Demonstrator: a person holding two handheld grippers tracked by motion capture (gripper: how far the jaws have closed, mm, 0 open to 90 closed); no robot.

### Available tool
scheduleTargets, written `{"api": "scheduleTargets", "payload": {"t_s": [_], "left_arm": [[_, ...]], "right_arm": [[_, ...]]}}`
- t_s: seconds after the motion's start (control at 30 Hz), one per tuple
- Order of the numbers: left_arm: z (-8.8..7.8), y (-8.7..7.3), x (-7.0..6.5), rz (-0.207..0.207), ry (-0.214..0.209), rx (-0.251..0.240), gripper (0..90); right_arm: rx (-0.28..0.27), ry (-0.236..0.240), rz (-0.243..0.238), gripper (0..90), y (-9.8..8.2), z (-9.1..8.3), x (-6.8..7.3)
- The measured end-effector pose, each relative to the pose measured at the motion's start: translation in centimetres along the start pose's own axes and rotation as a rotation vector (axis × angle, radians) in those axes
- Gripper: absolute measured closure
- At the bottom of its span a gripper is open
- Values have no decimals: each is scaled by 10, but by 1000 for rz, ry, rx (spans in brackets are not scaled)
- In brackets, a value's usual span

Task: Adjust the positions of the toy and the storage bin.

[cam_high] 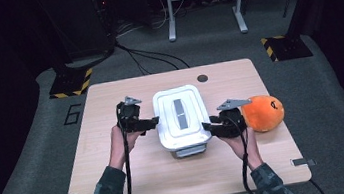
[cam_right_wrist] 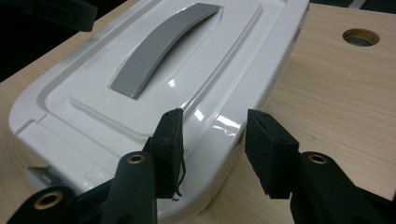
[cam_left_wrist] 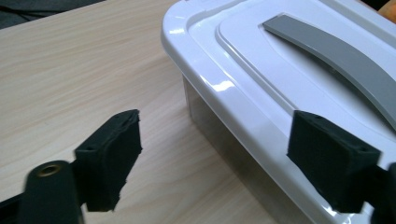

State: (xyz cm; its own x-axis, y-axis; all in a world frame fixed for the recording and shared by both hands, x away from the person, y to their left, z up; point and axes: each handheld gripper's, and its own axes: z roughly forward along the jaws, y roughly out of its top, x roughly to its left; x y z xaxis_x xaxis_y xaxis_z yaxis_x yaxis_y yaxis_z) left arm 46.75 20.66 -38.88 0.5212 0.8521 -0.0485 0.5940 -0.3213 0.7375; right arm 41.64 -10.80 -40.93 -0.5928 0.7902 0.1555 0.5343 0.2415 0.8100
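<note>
Wooden table (cam_high: 120,179), white lidded box (cam_high: 181,116) lengthwise away from person, left claw (cam_high: 155,122) wide, right claw (cam_high: 207,125) narrower astride rim.

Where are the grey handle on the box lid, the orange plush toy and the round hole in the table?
grey handle (cam_high: 181,113), high view, its middle.
orange plush toy (cam_high: 262,113), high view, its body.
round hole (cam_right_wrist: 360,37), right gripper view, its centre.
</note>
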Motion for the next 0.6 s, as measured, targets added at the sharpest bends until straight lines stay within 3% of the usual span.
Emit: {"api": "scheduleTargets", "payload": {"t_s": [0.1,0.33,0.4,0.43,0.53,0.6], "left_arm": [[5,3,-3,13,-3,12,321],[9,8,-4,3,-24,8,423],[11,10,-1,-19,-44,10,478],[11,10,-1,-19,-44,10,492],[21,13,0,-28,-102,52,528],[23,15,-1,-29,-92,43,523]], "right_arm": [[-4,-15,22,544,11,7,-8],[29,-32,55,547,24,20,-20],[42,6,80,583,23,24,-24],[39,11,81,596,23,23,-24],[26,18,87,613,20,21,-20],[28,10,82,613,18,19,-17]]}}
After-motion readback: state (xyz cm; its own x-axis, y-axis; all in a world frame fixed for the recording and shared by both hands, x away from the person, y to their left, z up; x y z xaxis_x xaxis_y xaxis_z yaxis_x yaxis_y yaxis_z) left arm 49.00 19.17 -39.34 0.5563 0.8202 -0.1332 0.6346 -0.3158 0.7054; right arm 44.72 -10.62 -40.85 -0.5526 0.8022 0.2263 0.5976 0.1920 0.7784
